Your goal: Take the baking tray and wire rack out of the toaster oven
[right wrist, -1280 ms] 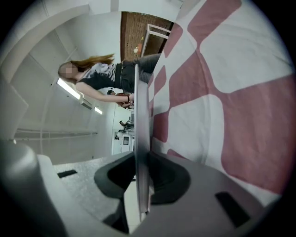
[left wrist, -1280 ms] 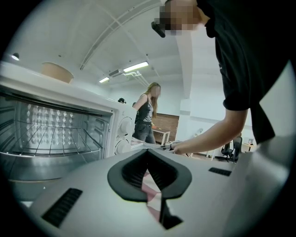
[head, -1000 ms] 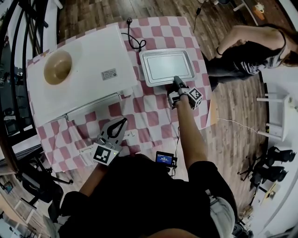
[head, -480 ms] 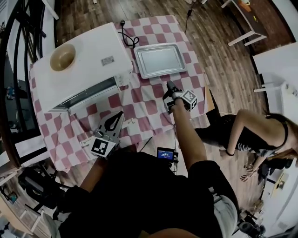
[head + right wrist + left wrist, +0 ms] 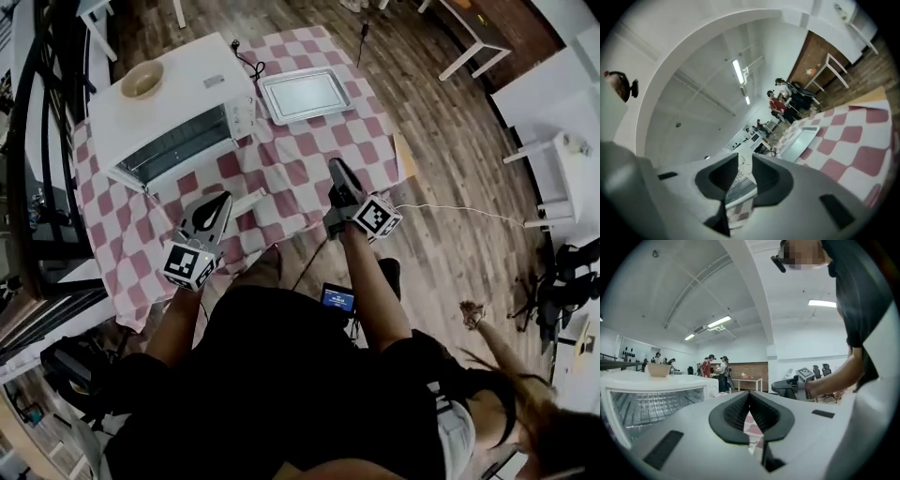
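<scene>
At a table under a red-and-white checked cloth (image 5: 300, 159), a person holds two hand grippers near its front edge, clear of a white toaster oven (image 5: 169, 103). The baking tray (image 5: 305, 94) is already out, lying flat and empty on the cloth just beside the oven's right end. The wire rack (image 5: 647, 406) is still inside the oven, visible through its front in the left gripper view. A tan bowl (image 5: 142, 80) sits on the oven's top.

The left gripper (image 5: 217, 204) hovers over the cloth in front of the oven with its jaw tips together and nothing between them. The right gripper (image 5: 337, 173) hangs near the table's front right edge, well apart from the tray. Its jaws are slightly parted and empty, and the oven shows through the gap in the right gripper view.

A second person's hair (image 5: 525, 412) is visible at lower right, above the wooden floor (image 5: 450, 141).
</scene>
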